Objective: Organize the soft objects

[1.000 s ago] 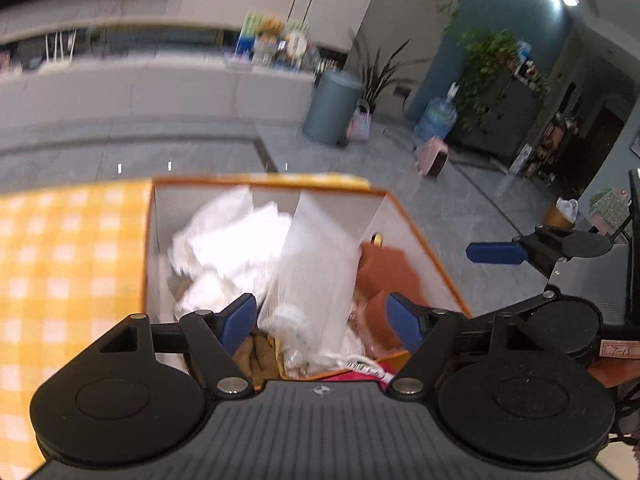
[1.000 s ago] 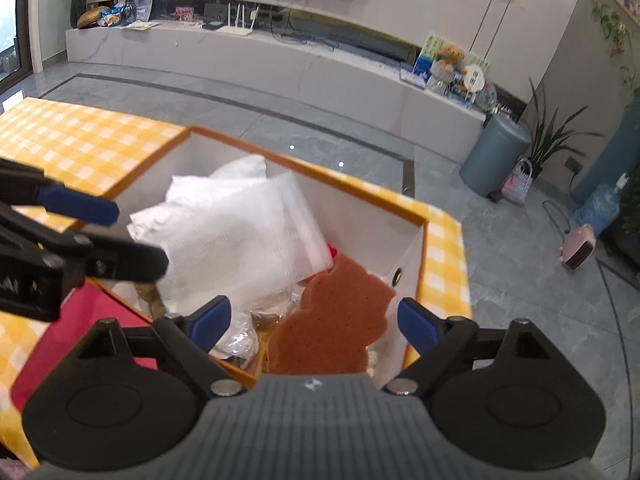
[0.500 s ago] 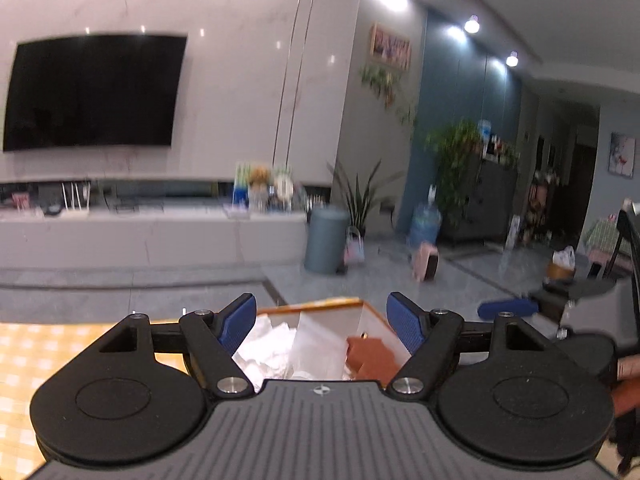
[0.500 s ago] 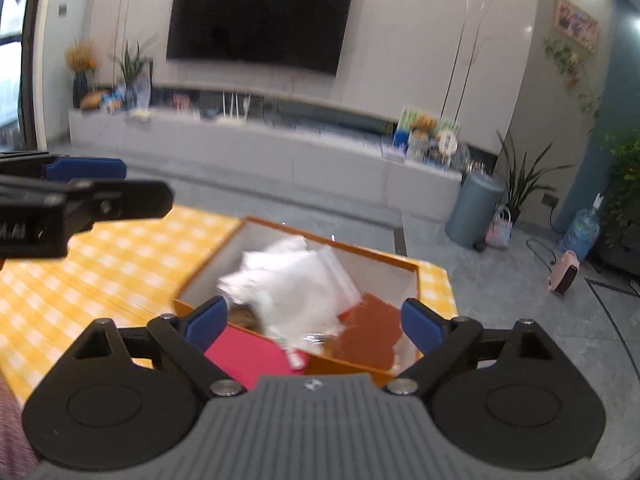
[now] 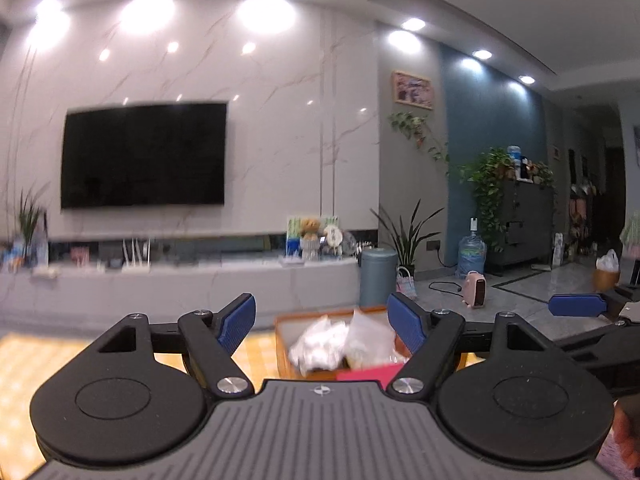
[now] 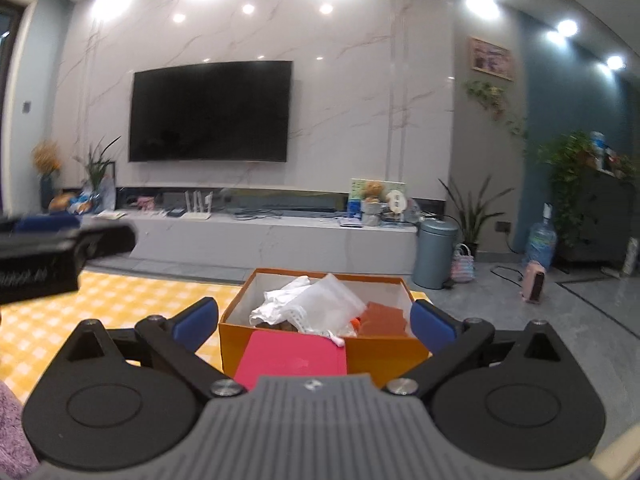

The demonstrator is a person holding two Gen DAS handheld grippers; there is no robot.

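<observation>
An orange box [image 6: 372,350] stands on the yellow checked tablecloth [image 6: 132,304]. It holds white crumpled cloth [image 6: 286,298], a clear plastic bag [image 6: 332,304] and a brown sponge-like piece [image 6: 384,316]. A pink flat item [image 6: 294,360] leans against the box's front. The box also shows in the left wrist view [image 5: 288,330]. My right gripper [image 6: 314,322] is open and empty, held back from the box. My left gripper [image 5: 322,322] is open and empty, also back from the box. The right gripper's blue finger [image 5: 576,306] shows at the left wrist view's right edge.
A grey bin [image 6: 434,252], potted plants [image 6: 472,216], a water bottle [image 6: 542,244] and a pink heater [image 6: 534,286] stand on the floor beyond the table. A long TV bench [image 6: 260,240] runs along the back wall.
Both grippers have pulled back and up from over the box and tilted level. The box now looks smaller and lower in both views. Both stayed open and empty.
</observation>
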